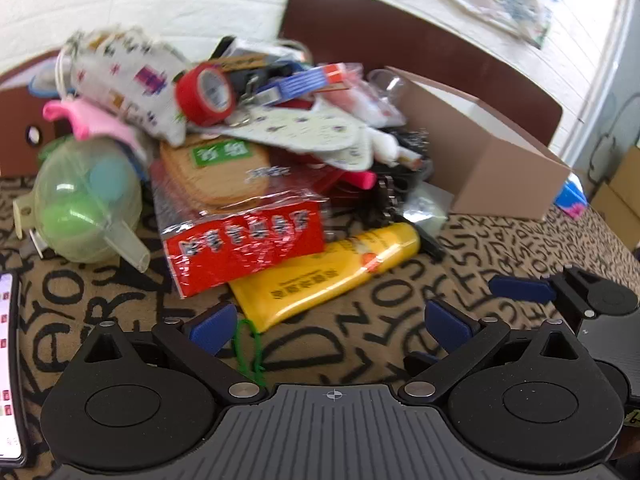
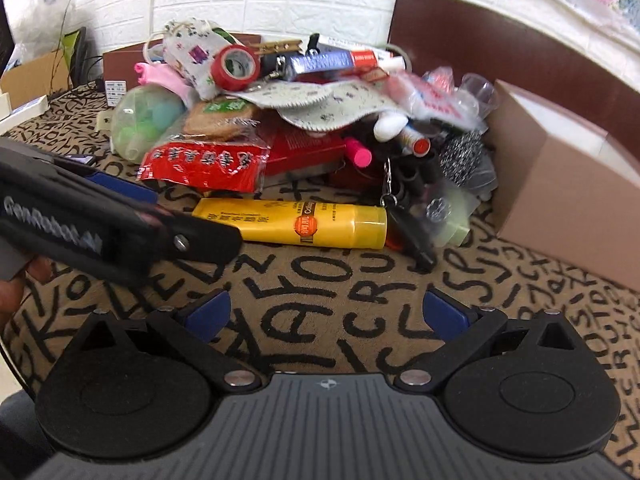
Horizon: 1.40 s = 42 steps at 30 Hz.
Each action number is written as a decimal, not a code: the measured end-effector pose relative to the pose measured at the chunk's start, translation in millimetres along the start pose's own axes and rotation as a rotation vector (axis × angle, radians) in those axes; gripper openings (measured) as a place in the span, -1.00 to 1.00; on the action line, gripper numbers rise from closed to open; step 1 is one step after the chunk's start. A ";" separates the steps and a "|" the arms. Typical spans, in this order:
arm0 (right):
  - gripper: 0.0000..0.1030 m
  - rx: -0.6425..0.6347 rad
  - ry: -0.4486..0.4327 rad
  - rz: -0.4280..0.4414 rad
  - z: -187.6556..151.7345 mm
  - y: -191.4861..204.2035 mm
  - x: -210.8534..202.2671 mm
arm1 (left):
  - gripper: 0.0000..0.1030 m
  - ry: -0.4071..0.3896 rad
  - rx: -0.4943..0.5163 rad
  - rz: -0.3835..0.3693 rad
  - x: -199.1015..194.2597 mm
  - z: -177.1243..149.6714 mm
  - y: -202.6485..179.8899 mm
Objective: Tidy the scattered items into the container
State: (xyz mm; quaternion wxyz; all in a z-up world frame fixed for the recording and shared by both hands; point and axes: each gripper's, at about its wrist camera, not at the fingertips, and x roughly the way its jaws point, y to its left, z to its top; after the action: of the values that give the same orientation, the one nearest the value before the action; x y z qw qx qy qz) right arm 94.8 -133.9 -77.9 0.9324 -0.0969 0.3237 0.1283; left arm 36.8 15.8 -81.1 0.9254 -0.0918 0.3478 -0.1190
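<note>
A heap of scattered items lies on the letter-print cloth. At its front are a yellow tube [image 1: 332, 276] [image 2: 296, 222] and a red snack pack [image 1: 244, 240] [image 2: 204, 166]. A red tape roll [image 1: 206, 94] [image 2: 236, 66] and a printed cloth pouch [image 1: 128, 76] sit on top. A brown cardboard box [image 1: 484, 160] [image 2: 568, 184] stands to the right of the heap. My left gripper [image 1: 330, 326] is open and empty just short of the yellow tube. My right gripper [image 2: 326, 316] is open and empty, further back from the heap. The left gripper's body [image 2: 100, 224] shows at left in the right wrist view.
A clear green ball-shaped container [image 1: 86, 200] [image 2: 144, 120] lies at the heap's left. A dark brown chair back [image 1: 420, 48] [image 2: 500, 44] stands behind the box. A phone [image 1: 10, 360] lies at the far left. The right gripper [image 1: 568, 292] shows at right in the left wrist view.
</note>
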 end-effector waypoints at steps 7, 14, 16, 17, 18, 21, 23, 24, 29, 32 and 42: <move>0.95 -0.012 0.001 0.017 6.6 -8.7 24.5 | 0.89 0.035 0.002 -0.006 18.9 1.3 11.7; 0.79 -0.046 0.003 0.049 12.6 -9.5 37.2 | 0.80 0.056 0.010 -0.032 28.2 3.7 16.1; 0.64 -0.043 0.010 0.069 14.0 -9.7 39.3 | 0.80 0.054 0.008 -0.031 30.3 4.7 16.7; 0.64 -0.044 0.010 0.077 14.2 -9.4 39.9 | 0.80 0.052 0.007 -0.028 31.0 5.1 16.9; 0.63 -0.048 0.010 0.076 14.3 -9.1 40.9 | 0.81 0.050 0.006 -0.025 32.0 5.3 16.8; 0.63 -0.054 0.009 0.069 15.4 -10.9 44.0 | 0.81 0.053 0.023 -0.021 34.0 6.2 15.2; 0.63 -0.053 0.006 0.066 17.1 -14.0 46.2 | 0.81 0.058 0.038 -0.020 34.8 6.5 14.3; 0.64 -0.056 0.006 0.066 18.2 -15.2 47.5 | 0.82 0.058 0.037 -0.020 35.3 6.8 14.7; 0.64 -0.115 -0.003 0.074 24.4 -16.8 53.2 | 0.83 0.061 0.024 -0.013 38.5 10.3 16.0; 0.63 -0.156 -0.016 0.089 26.2 -16.0 57.7 | 0.78 0.063 0.042 0.001 41.5 11.6 15.0; 0.44 -0.115 -0.006 0.104 17.1 -23.4 36.1 | 0.73 0.080 0.087 0.023 39.2 8.6 1.7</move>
State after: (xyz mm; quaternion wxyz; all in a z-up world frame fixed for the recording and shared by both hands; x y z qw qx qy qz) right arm 139.1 -145.3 -85.2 0.9183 -0.1327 0.3177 0.1953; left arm 71.5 7.0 -99.5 0.9151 -0.0427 0.3803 -0.1271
